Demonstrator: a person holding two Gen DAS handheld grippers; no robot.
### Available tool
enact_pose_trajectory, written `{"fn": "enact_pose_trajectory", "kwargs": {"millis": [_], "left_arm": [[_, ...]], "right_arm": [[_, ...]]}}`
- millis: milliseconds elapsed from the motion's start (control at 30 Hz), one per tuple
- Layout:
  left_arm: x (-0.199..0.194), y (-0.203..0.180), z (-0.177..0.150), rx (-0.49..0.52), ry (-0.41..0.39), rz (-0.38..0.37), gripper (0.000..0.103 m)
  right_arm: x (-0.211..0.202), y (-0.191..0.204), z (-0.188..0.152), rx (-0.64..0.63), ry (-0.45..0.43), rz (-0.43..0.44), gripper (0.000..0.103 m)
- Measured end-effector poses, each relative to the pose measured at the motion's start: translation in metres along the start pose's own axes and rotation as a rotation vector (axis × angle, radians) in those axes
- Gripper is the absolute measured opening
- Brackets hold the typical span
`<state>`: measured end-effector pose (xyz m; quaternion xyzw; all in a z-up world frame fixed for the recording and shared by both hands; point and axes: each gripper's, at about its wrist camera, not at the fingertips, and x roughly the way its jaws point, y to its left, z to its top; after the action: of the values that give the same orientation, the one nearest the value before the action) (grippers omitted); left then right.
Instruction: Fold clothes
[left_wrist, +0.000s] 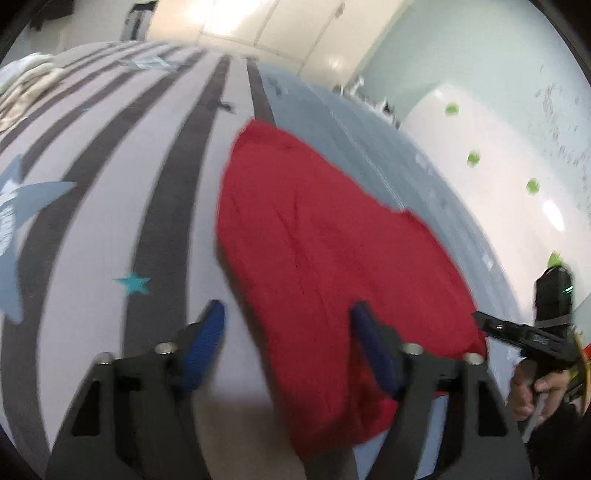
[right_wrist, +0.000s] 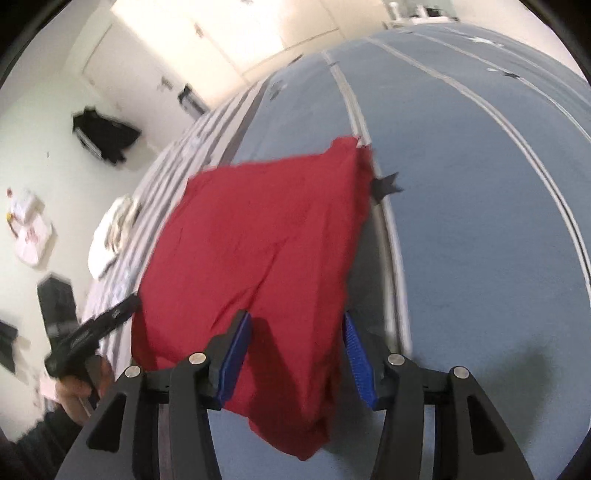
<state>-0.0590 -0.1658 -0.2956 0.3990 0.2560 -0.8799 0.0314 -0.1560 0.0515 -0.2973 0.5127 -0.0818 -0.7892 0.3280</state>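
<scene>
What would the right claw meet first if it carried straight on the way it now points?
Probably the red garment: it lies between and just ahead of the right claw, on the blue bedcover. Depth is uncertain.

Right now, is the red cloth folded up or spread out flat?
Folded, it looks like. The red cloth lies on the bed as a compact, thick shape with a doubled near edge. How many layers, I cannot tell.

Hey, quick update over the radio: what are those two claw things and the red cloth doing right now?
Both grippers, left and right, open, gripping nothing. Red garment lies folded on the bed cover. Nothing in the way.
</scene>
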Motion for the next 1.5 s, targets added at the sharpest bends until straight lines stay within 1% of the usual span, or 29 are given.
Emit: {"fn": "enact_pose_trajectory", "kwargs": {"millis": [33,67,100,200,267,333,433,467,500,533,567,667,700,733,767,833,900,967,1000,1067,1133,1200,1267,1300,1367,1400,1433,1467,1500], "left_arm": [[0.003,-0.004,-0.001,0.018,0.011,-0.019,0.007],[0.002,-0.009,-0.002,0.039,0.009,-0.02,0.005],[-0.001,-0.013,-0.004,0.063,0.003,-0.017,0.003],[-0.019,-0.013,-0.009,0.053,-0.007,-0.031,0.003],[-0.036,-0.012,-0.015,0.041,-0.007,-0.053,0.003],[-0.049,-0.016,-0.025,0.058,0.009,-0.053,0.003],[-0.046,-0.022,-0.039,0.122,0.069,-0.01,0.004],[-0.039,-0.02,-0.044,0.127,0.097,0.004,0.005],[-0.033,-0.018,-0.049,0.125,0.126,0.018,0.011],[-0.026,-0.015,-0.055,0.123,0.156,0.032,0.017],[-0.026,-0.013,-0.057,0.111,0.16,0.031,0.018],[-0.037,-0.003,-0.057,0.063,0.135,0.014,0.034],[-0.041,0.0,-0.056,0.06,0.129,0.022,0.04],[-0.045,0.002,-0.055,0.065,0.118,0.031,0.043],[-0.05,0.005,-0.054,0.072,0.106,0.041,0.044],[-0.064,0.005,-0.051,0.104,0.054,0.09,0.044],[-0.081,0.007,-0.046,0.139,-0.031,0.141,0.044],[-0.09,0.003,-0.032,0.162,-0.122,0.155,0.044],[-0.09,-0.001,-0.025,0.173,-0.144,0.151,0.044],[-0.081,-0.014,-0.009,0.205,-0.178,0.138,0.04],[-0.061,-0.03,0.003,0.248,-0.196,0.143,0.014],[-0.038,-0.037,0.006,0.259,-0.182,0.158,0.001],[-0.016,-0.04,0.003,0.266,-0.161,0.177,0.0],[-0.005,-0.039,-0.002,0.281,-0.146,0.214,0.0],[0.021,-0.023,-0.016,0.274,-0.098,0.302,0.0],[0.028,-0.009,-0.022,0.242,-0.077,0.303,0.0],[0.026,-0.001,-0.022,0.208,-0.08,0.294,0.001],[0.021,0.005,-0.02,0.176,-0.09,0.286,0.001],[0.017,0.007,-0.018,0.165,-0.102,0.298,0.001]], "right_arm": [[0.002,0.004,-0.002,-0.022,0.014,0.001,0.033],[0.005,0.008,-0.005,-0.044,0.029,0.003,0.024],[0.006,0.011,-0.007,-0.064,0.043,0.005,0.01],[-0.002,0.016,-0.017,-0.102,0.055,0.014,0.007],[-0.014,0.019,-0.023,-0.122,0.047,0.024,0.007],[-0.026,0.023,-0.03,-0.138,0.055,0.039,0.007],[-0.029,0.021,-0.044,-0.167,0.081,0.019,0.008],[-0.022,0.02,-0.05,-0.186,0.093,-0.008,0.009],[-0.016,0.018,-0.057,-0.211,0.099,-0.046,0.011],[-0.013,0.017,-0.061,-0.222,0.102,-0.058,0.011],[-0.012,0.016,-0.066,-0.231,0.1,-0.066,0.012],[-0.019,0.016,-0.071,-0.226,0.072,-0.078,0.018],[-0.023,0.015,-0.072,-0.222,0.064,-0.084,0.025],[-0.026,0.013,-0.072,-0.218,0.058,-0.089,0.028],[-0.03,0.01,-0.072,-0.216,0.053,-0.092,0.028],[-0.042,0.009,-0.071,-0.229,0.014,-0.114,0.028],[-0.059,0.014,-0.063,-0.249,-0.075,-0.158,0.028],[-0.066,0.024,-0.053,-0.272,-0.147,-0.188,0.029],[-0.068,0.031,-0.047,-0.284,-0.185,-0.198,0.029],[-0.065,0.045,-0.038,-0.296,-0.23,-0.204,0.029],[-0.05,0.062,-0.029,-0.293,-0.244,-0.213,0.029],[-0.026,0.076,-0.027,-0.284,-0.256,-0.202,0.027],[0.001,0.084,-0.033,-0.285,-0.273,-0.247,0.021],[0.014,0.086,-0.037,-0.281,-0.273,-0.269,0.018],[0.038,0.074,-0.053,-0.269,-0.223,-0.338,0.012],[0.049,0.066,-0.062,-0.268,-0.201,-0.375,0.009],[0.05,0.053,-0.072,-0.262,-0.188,-0.385,0.009],[0.05,0.046,-0.078,-0.247,-0.189,-0.374,0.009],[0.044,0.04,-0.078,-0.221,-0.193,-0.366,0.008]]}}
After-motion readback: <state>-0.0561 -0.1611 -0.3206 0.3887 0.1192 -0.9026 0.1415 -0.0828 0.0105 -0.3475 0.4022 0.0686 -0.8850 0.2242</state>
